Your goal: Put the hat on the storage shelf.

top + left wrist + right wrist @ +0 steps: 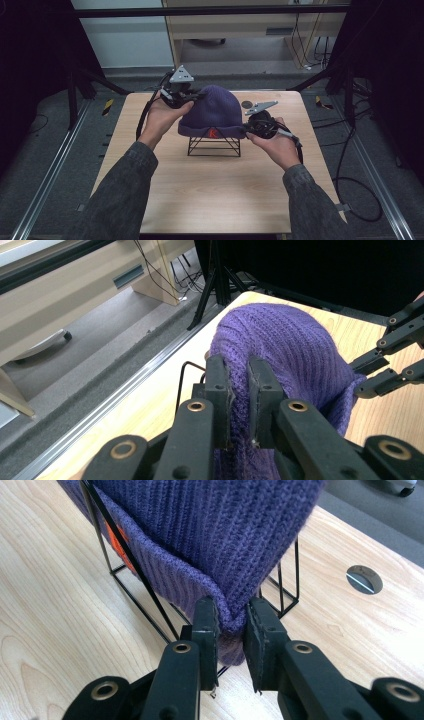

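table: we've got a light wood top (210, 200) taking up most of the high view, with grey floor all round it
hat: a purple knit beanie (212, 112) sits a bit toward 12 o'clock of the table's middle, pulled over a stand, with an orange mark on the cuff facing 6 o'clock
stand: a black wire frame (215, 146) pokes out under the cuff; in the right gripper view its thin rods (107, 545) run down onto the wood
left gripper: our left one (176, 94) is at the hat's 10 o'clock, and in its own view the two black jaws are pinched on a fold of purple knit (240, 405)
right gripper: our right one (260, 125) is at the hat's 4 o'clock, jaws squeezed on the corner of the folded cuff (230, 622)
cable hole: a small round grey cap (246, 104) sits in the table at the hat's 2 o'clock, just beside it
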